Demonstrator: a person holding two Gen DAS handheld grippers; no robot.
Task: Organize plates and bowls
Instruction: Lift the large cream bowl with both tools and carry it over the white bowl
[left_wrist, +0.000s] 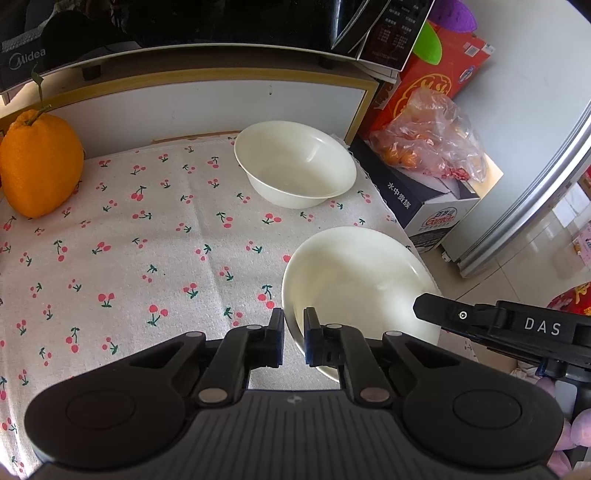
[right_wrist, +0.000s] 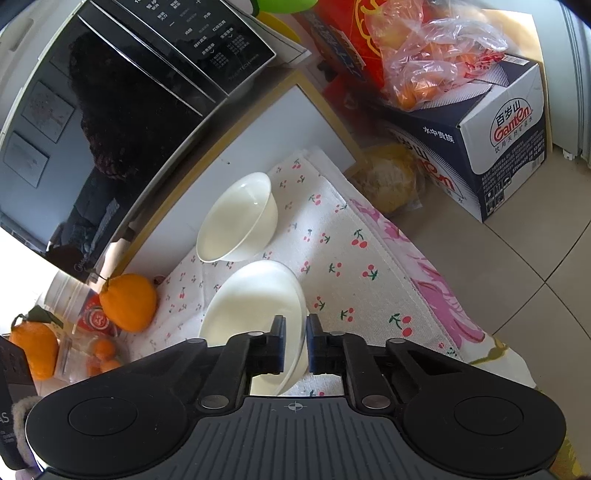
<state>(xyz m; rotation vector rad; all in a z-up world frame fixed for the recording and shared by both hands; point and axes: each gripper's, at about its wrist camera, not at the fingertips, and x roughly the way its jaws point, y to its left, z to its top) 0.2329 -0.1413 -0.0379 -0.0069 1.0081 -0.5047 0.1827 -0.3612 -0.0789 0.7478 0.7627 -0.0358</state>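
both my tongs are clenched on the near plate (left_wrist: 354, 280): my left gripper (left_wrist: 294, 338) pinches its near-left rim, my right gripper (right_wrist: 295, 341) its right rim. the plate is round, no long axis, hollow side up, near the cherry cloth (left_wrist: 129, 258)'s right edge. the bowl (left_wrist: 295, 164) sits upright beyond it, apart. my left view shows the right tong's finger (left_wrist: 443, 314) over the plate's rim; only my right view shows the pink cloth (right_wrist: 436, 280) under the cherry one and a second orange fruit (right_wrist: 35, 350).
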